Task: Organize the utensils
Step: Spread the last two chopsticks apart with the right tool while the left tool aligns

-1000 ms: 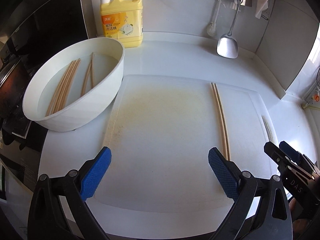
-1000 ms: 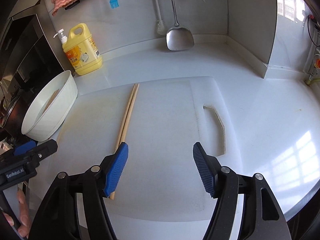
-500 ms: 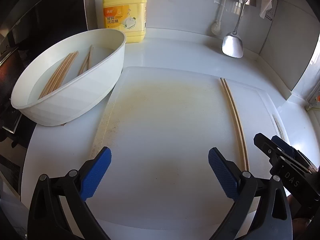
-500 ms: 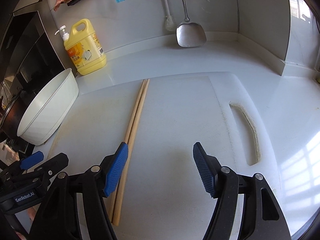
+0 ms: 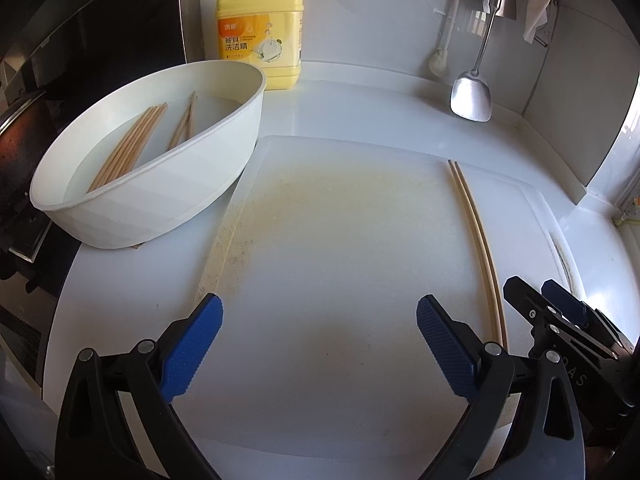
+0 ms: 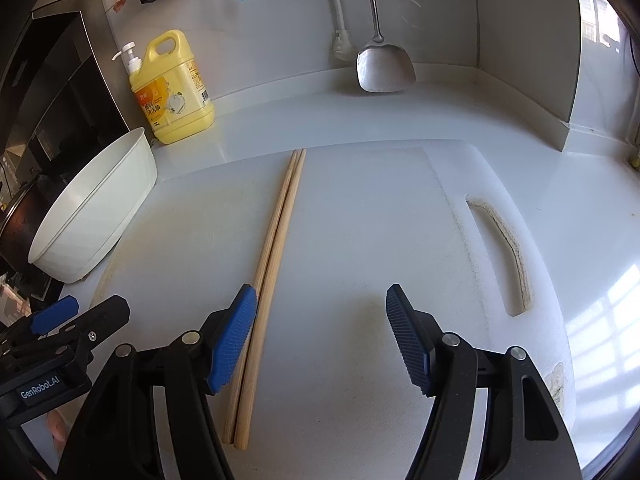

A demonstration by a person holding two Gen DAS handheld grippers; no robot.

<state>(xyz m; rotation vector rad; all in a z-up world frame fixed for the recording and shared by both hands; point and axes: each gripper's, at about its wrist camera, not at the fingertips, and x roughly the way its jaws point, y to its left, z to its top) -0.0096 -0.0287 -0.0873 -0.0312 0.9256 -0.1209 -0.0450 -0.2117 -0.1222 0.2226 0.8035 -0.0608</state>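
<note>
So both grippers hang spread wide with nothing in them. The right gripper point(image 6: 318, 336) has the pair of chopsticks point(image 6: 272, 276) lying on the cutting board point(image 6: 360, 220) just inside its left pad, touching or nearly so; the left gripper point(image 5: 318, 344) has bare board between its pads. More chopsticks point(image 5: 128, 148) sit in the white basin point(image 5: 152, 208), up and left of it. My worry: closing from here could roll the pair apart or catch only one stick, since they're off-centre. Compared with a second ago, both grippers have dropped closer to the board, and the sticks now reach further back under the right one.
</note>
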